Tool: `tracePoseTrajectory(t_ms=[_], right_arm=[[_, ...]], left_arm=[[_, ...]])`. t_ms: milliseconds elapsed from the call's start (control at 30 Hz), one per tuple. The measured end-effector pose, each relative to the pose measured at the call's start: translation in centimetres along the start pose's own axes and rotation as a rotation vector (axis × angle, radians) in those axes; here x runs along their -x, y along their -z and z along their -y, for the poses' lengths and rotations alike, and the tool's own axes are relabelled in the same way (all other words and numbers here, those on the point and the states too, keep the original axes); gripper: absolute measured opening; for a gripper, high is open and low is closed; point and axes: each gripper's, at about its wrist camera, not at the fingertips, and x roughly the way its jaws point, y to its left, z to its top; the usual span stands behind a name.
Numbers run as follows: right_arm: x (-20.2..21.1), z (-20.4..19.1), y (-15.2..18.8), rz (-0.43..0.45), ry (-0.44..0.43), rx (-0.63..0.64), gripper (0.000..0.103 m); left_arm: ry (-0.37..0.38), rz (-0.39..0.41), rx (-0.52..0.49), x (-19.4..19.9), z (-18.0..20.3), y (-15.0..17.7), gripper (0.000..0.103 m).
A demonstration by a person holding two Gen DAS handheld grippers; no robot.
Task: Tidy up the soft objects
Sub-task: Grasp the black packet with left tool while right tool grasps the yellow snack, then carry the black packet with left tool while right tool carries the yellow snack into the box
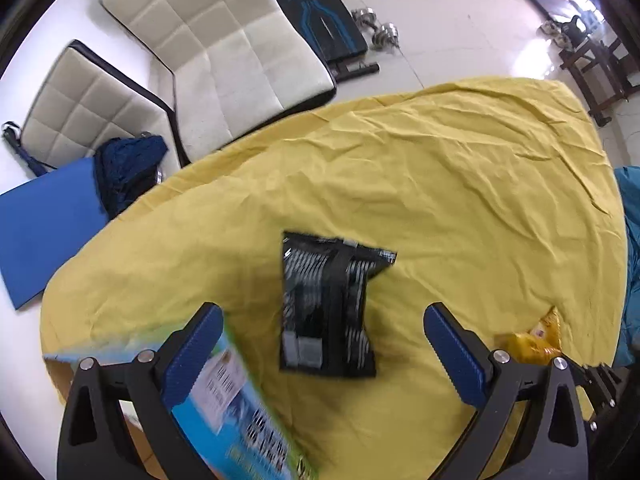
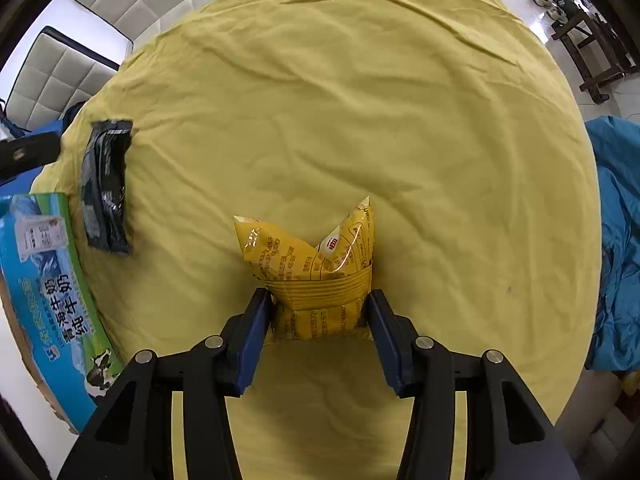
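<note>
A black snack packet [image 1: 326, 304] lies flat on the yellow cloth [image 1: 440, 184]. My left gripper [image 1: 323, 328] is open above it, fingers on either side and apart from it. The packet also shows at the left of the right wrist view [image 2: 105, 188]. My right gripper [image 2: 319, 312] is shut on a yellow snack bag [image 2: 316, 264], squeezing its near end so it crumples above the cloth [image 2: 360, 100]. The yellow bag shows at the right edge of the left wrist view [image 1: 532, 340].
A blue-green milk carton box [image 1: 236, 412] stands at the table's left edge under my left finger; it also shows in the right wrist view [image 2: 52, 292]. White padded seats [image 1: 216, 40] and a blue mat [image 1: 44, 224] lie beyond. A teal cloth [image 2: 616, 240] hangs at the right.
</note>
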Motion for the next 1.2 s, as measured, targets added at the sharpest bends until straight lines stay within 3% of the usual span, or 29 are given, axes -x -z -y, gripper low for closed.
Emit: tracePoseTrajectory(t_ms=[167, 267, 300, 333, 367, 400, 467, 667, 833, 1067, 1200], right_arm=[[0.0, 1.4, -1.5, -0.023, -0.016, -0.004, 0.052], [-0.1, 2.4, -2.4, -0.037, -0.039, -0.012, 0.053], [-0.4, 2.6, -2.7, -0.044, -0.051, -0.017, 0.054], [-0.7, 2.8, -3.0, -0.051, -0.061, -0.02, 0.055], [-0.7, 3.1, -3.2, -0.053, -0.071, -0.025, 0.056], [-0.7, 3.8, -3.3, -0.053, -0.081, -0.034, 0.056], [-1.0, 4.7, -3.6, -0.055, -0.094, -0.044, 0.056], [-1.9, 4.3, -4.4, -0.044, -0.088, -0.047, 0.052], [-1.1, 3.2, -2.9, -0.039, -0.07, -0.009, 0.048], [-0.1, 5.2, 1.6, -0.067, -0.023, 0.056, 0.048], [-1.2, 6.3, 3.5, -0.086, -0.003, 0.058, 0.051]], left_arm=[[-0.04, -0.096, -0.061, -4.0, 1.4, -1.2, 0.103], [-0.048, -0.156, -0.087, -6.2, 1.9, -0.7, 0.096], [-0.044, -0.184, -0.093, -6.9, 2.0, -0.4, 0.093], [-0.032, -0.213, -0.102, -7.8, 2.2, 0.1, 0.08], [-0.039, -0.223, -0.104, -8.2, 2.3, 0.5, 0.076], [-0.022, -0.197, -0.077, -8.0, 2.1, 0.8, 0.073], [0.015, -0.189, -0.046, -7.8, 1.9, 1.2, 0.058], [0.026, -0.146, -0.046, -7.3, 3.8, 4.2, 0.055], [0.124, -0.146, -0.014, -6.8, 5.8, 7.8, 0.055], [0.097, -0.138, -0.069, -7.4, 9.6, 13.9, 0.055], [0.091, -0.105, -0.032, -7.9, 9.9, 14.6, 0.057]])
